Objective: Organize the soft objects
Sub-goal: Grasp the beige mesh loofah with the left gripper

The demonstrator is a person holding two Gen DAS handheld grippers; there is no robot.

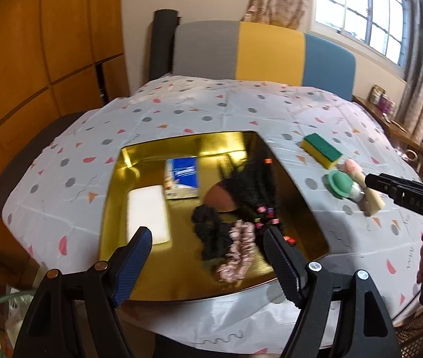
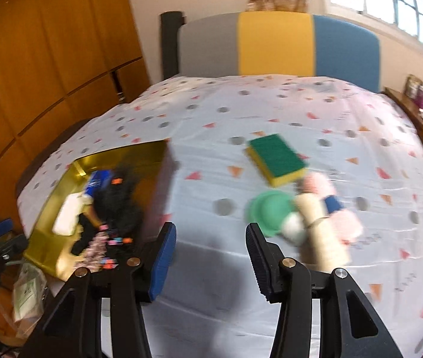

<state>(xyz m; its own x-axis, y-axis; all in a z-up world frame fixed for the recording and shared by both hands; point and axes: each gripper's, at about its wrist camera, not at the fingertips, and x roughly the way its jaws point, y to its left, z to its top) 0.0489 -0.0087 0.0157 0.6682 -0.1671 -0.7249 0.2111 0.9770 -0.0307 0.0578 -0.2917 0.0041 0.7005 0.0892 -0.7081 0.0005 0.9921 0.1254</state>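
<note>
both sets of fingers spread and empty, left gripper [image 1: 208, 240] above scrunchies [image 1: 235, 247], right gripper [image 2: 211, 235] short of sponge [image 2: 277, 158]

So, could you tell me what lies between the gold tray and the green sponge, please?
Only bare patterned tablecloth lies between the gold tray and the green sponge; the right wrist view shows it best.

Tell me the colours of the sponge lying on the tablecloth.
Sponge: green scouring top over a yellow body, clearest in the right wrist view.

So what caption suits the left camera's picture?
Open left gripper above gold tray of scrunchies; sponge waits outside.
</note>
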